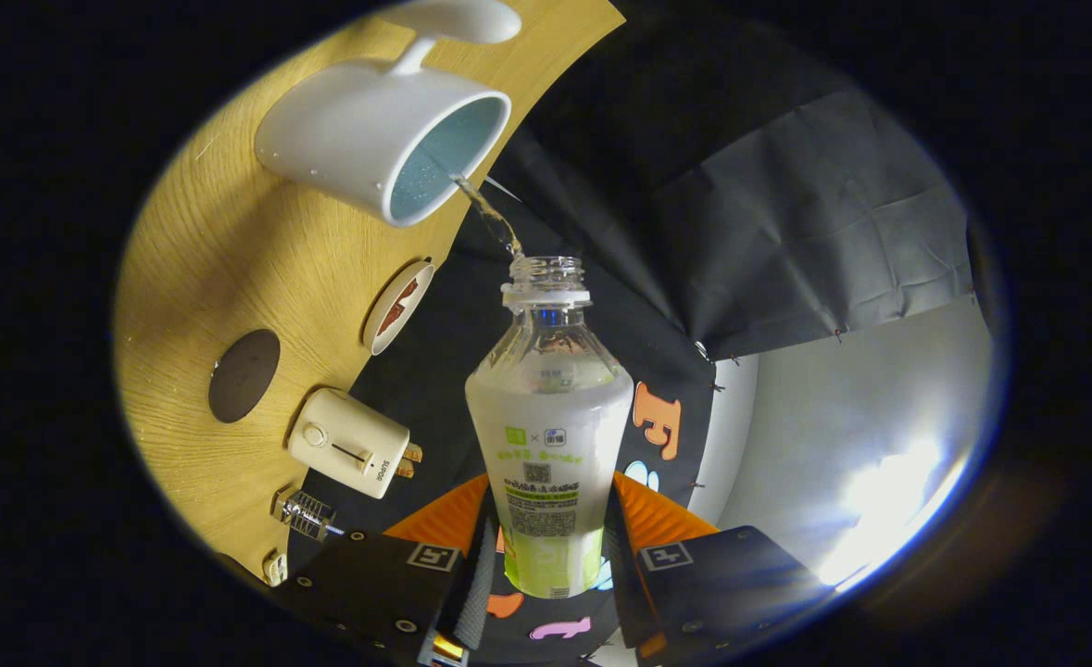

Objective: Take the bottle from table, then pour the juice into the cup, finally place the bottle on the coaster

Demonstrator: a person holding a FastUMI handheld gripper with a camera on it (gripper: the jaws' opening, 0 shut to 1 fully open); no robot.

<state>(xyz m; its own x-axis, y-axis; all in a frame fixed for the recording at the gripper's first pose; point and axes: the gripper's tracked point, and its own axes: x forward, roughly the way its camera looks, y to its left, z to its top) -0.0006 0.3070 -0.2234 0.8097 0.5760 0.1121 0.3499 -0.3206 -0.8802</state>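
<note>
While both orange fingers (453,519) of the gripper (550,519) clamp the uncapped clear plastic bottle (550,435), a thin stream (490,215) runs from its mouth into the white mug (360,139) on the wooden table (221,259).

"SUPOR" printed on side of cream appliance (351,443), on wooden table (221,250) beside bottle (550,435). Bottle label: QR code plus small print, too fine to read. Square marker tags on both gripper (550,556) fingers, no readable text.
</note>
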